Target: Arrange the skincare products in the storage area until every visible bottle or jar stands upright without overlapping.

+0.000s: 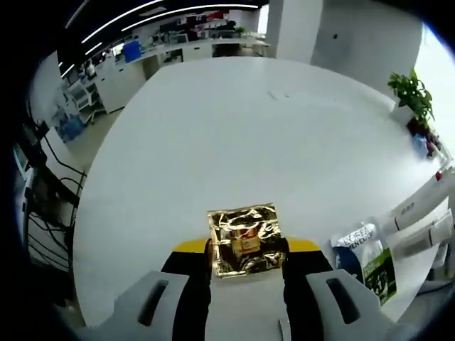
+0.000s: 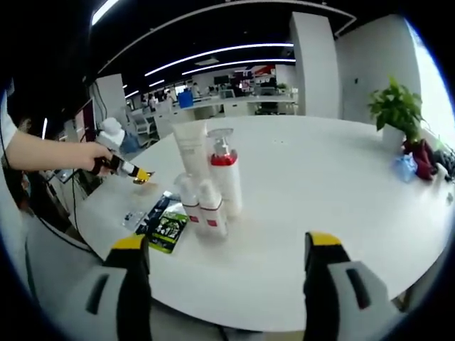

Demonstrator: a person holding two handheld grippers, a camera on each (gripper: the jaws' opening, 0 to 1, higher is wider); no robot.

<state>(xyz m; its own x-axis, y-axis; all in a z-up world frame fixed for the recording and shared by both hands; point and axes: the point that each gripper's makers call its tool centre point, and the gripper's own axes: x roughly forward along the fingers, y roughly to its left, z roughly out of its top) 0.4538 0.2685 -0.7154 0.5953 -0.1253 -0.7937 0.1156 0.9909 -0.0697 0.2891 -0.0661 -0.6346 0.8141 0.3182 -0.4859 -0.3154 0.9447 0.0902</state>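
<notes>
Gold foil sachet (image 1: pixel 244 240) pinched in left hand-held gripper (image 1: pixel 245 257), lifted off bench (image 1: pixel 234 128) for placement; right hand-held gripper (image 2: pixel 226 250) wide, empty.

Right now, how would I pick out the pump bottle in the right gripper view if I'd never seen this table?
Start at the big white table and find the cluster of white skincare bottles left of its middle. The pump bottle stands upright at the cluster's right side, beside the taller tube. Alone among them it has a red collar under a clear pump head.
</notes>
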